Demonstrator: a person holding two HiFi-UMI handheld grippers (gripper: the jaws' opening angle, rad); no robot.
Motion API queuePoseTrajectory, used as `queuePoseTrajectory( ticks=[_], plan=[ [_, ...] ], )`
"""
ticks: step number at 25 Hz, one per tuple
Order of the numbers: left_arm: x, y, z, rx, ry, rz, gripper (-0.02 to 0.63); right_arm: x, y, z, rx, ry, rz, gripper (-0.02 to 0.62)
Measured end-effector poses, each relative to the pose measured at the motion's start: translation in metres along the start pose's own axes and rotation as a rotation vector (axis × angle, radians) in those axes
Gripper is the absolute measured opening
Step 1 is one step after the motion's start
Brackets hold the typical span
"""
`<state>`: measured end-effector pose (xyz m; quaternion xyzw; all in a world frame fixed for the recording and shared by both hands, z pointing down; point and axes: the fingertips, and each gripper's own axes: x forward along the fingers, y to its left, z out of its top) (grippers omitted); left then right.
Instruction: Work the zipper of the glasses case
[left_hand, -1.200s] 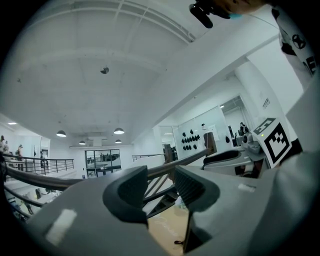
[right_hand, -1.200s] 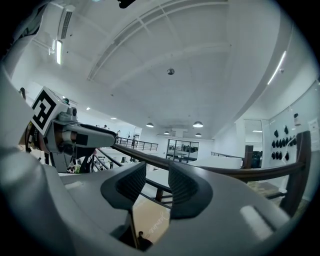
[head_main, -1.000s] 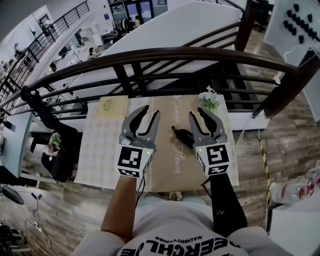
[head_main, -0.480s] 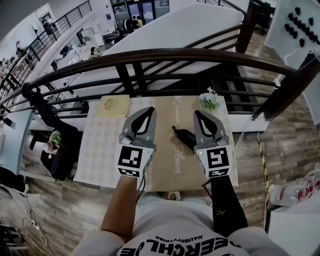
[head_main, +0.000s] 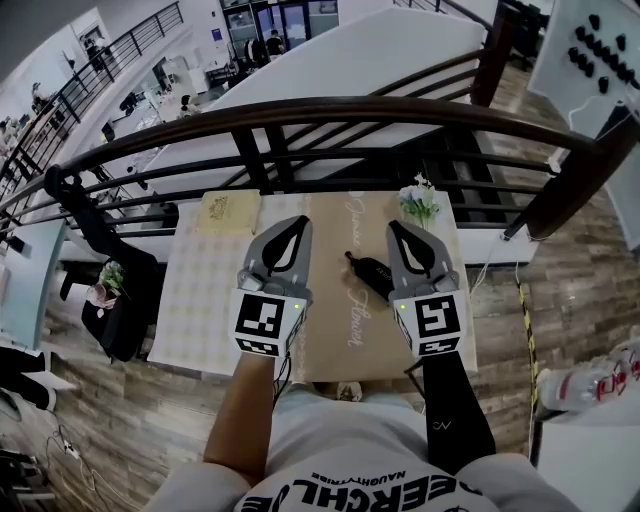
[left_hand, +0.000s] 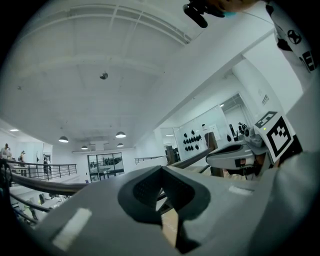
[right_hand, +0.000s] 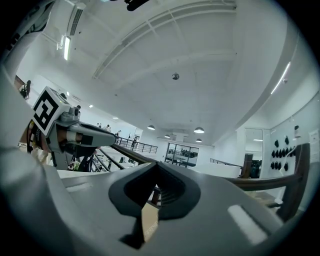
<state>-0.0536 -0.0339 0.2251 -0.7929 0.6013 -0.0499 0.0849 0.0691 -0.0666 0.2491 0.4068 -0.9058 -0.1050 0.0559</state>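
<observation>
Closest to you, your bare left forearm (head_main: 245, 400) and your dark right sleeve (head_main: 455, 400) lead up to the two tools, both held level above the bench (head_main: 195, 310) and pointing away from you. Your left tool (head_main: 298, 222) has its jaws pressed together with nothing between them; its own view shows the dark pads meeting tip to tip. Your right tool (head_main: 396, 226) is the same: jaws pressed together, nothing pinched. The two stand side by side, and a brown paper runner (head_main: 335, 335) on the bench shows in the gap between them. The glasses case (head_main: 372, 272), small and dark, lies on that runner in the gap, just beside the right tool's inner side and farther from the left tool. That tool partly covers its right end in the head view. Ahead of the left tool's tips and a little to their left lies a pale yellow square (head_main: 224, 212). Just beyond the right tool's tips stands a small bunch of flowers (head_main: 418, 200). Past the bench's far edge runs a dark curved railing (head_main: 350, 108)
</observation>
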Motion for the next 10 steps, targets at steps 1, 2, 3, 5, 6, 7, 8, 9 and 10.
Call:
queuePoseTrajectory(
  ticks=[1,2,3,5,6,7,8,9,10],
  plan=[
    [-0.001,0.001,0.0,-0.003,-0.001,0.002,0.0,0.0,0.001,0.0,0.0,0.0,0.002,0.029],
    [-0.002,0.002,-0.001,-0.006,-0.001,0.004,0.0,0.0,0.002,0.0,0.001,0.0,0.004,0.029],
    [-0.003,0.002,-0.001,-0.008,-0.001,0.006,0.0,0.0,0.003,0.0,0.002,0.001,0.005,0.029],
    [-0.004,0.004,-0.003,-0.012,0.001,0.006,0.0,0.001,0.005,-0.001,0.005,0.003,0.01,0.029],
    [-0.004,0.004,-0.004,-0.013,0.003,0.006,0.0,0.002,0.006,-0.002,0.007,0.004,0.013,0.029],
    [-0.004,0.005,-0.005,-0.014,0.005,0.005,0.0,0.003,0.007,-0.002,0.007,0.005,0.016,0.029],
    [-0.004,0.005,-0.006,-0.015,0.006,0.006,0.0,0.003,0.008,-0.002,0.007,0.005,0.019,0.029],
    [-0.005,0.006,-0.006,-0.016,0.006,0.007,0.0,0.004,0.01,-0.002,0.006,0.006,0.022,0.029],
    [-0.005,0.007,-0.006,-0.017,0.006,0.008,0.0,0.005,0.011,-0.002,0.004,0.006,0.025,0.029]
  ],
)
